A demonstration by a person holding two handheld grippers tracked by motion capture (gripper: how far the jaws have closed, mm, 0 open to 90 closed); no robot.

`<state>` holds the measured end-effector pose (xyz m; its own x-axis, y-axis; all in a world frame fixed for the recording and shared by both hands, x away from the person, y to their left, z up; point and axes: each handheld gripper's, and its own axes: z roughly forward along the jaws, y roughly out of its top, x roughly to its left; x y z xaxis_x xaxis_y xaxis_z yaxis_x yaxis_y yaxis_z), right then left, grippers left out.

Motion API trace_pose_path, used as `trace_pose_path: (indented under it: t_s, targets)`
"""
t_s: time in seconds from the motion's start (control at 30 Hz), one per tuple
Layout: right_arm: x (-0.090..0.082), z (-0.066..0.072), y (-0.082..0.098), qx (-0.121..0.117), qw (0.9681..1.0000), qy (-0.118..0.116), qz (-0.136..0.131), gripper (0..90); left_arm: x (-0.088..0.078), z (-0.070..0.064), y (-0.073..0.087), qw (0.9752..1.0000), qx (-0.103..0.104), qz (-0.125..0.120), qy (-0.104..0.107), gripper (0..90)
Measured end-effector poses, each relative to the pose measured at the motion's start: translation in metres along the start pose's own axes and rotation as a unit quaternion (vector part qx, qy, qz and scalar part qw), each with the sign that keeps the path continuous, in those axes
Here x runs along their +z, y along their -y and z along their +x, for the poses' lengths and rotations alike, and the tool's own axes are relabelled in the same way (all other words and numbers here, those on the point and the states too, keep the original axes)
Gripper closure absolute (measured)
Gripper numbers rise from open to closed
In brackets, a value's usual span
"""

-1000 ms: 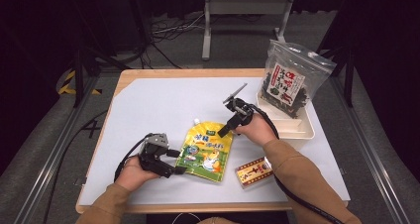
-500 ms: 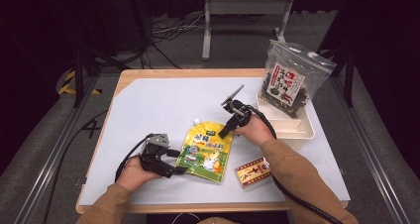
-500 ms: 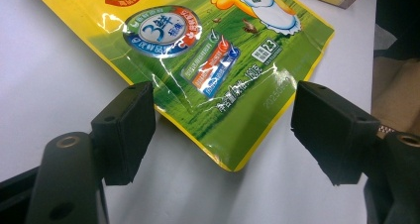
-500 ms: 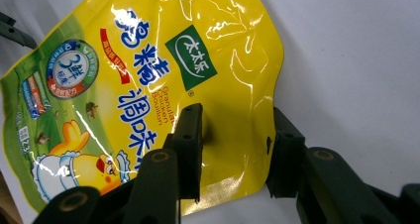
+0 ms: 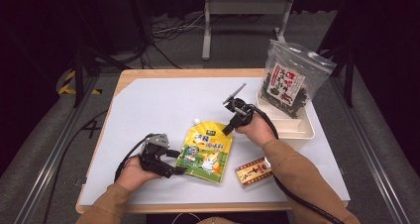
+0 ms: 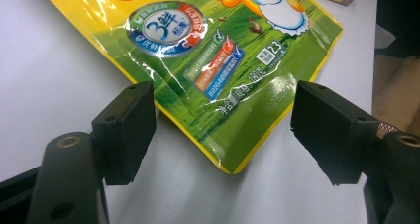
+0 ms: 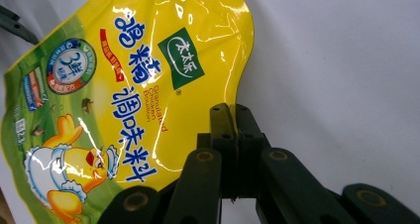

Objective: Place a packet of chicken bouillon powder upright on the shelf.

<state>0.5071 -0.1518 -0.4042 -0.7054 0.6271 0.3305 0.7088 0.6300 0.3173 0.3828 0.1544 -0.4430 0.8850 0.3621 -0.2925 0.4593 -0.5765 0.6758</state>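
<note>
Yellow-green foil pouch (image 5: 205, 148) lying flat at table (image 5: 148, 105) centre. Right gripper (image 5: 229, 130), at pouch's 1 o'clock, jaws just closing, now pinching upper edge, anchoring for lift. Left gripper (image 5: 182, 162), at 8 o'clock, jaws gaping, straddling lower corner untouched, readying second hold.

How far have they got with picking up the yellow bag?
Done: the right tool has just been closing and now pinches the edge of the yellow pouch. In hand: the left tool sits open around the pouch's bottom corner, not squeezing. Left: the pouch lies flat on the table, so that corner probably gets gripped, then lifted.
</note>
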Motion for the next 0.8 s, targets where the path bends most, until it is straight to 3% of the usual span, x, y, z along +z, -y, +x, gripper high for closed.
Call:
trace_pose_path:
  t_s: [0.5,0.8]
  targets:
    - [-0.038,0.029,-0.001,-0.041,0.9977,-0.007,-0.053,90.0,-0.024,0.007,0.002,0.9982,-0.007,-0.049,-0.032,23.6]
    - [-0.059,0.053,-0.001,-0.079,0.9937,-0.001,-0.08,90.0,-0.029,0.008,0.003,0.997,-0.004,-0.064,-0.043,23.5]
